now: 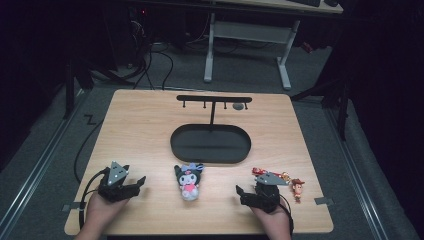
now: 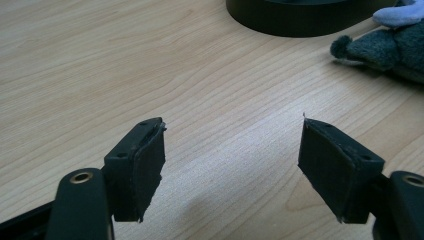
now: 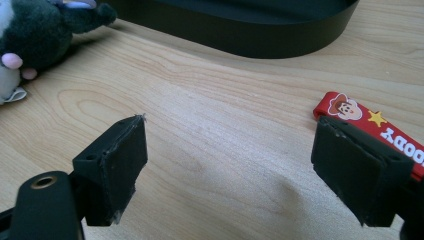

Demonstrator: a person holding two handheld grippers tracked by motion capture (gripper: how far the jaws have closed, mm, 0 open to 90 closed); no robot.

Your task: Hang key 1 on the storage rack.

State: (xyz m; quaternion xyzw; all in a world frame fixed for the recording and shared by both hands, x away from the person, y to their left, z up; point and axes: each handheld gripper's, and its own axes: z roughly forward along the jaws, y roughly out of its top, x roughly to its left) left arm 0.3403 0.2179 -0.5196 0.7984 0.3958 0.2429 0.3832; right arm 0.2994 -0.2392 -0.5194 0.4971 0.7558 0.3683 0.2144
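A small dark plush toy (image 1: 189, 181) with a grey-blue hood and pink front lies on the wooden table (image 1: 140, 130), between my two grippers. A Woody keychain figure (image 1: 297, 188) on a red strap (image 1: 260, 171) lies at the right. My left gripper (image 1: 137, 185) rests low near the front left, open, its jaws toward the plush (image 2: 390, 50), with bare wood between them (image 2: 232, 125). My right gripper (image 1: 241, 196) is also open and holds nothing (image 3: 230, 122). The red strap (image 3: 360, 117) lies just beyond its right jaw, and the plush (image 3: 35, 35) sits far left.
A black stand with an oval tray base (image 1: 210, 145) and a T-shaped hook bar (image 1: 214, 99) occupies the table's middle and back. Its rim appears ahead of both grippers (image 2: 300, 20) (image 3: 250, 35). A white-legged desk (image 1: 247, 30) stands on the floor beyond.
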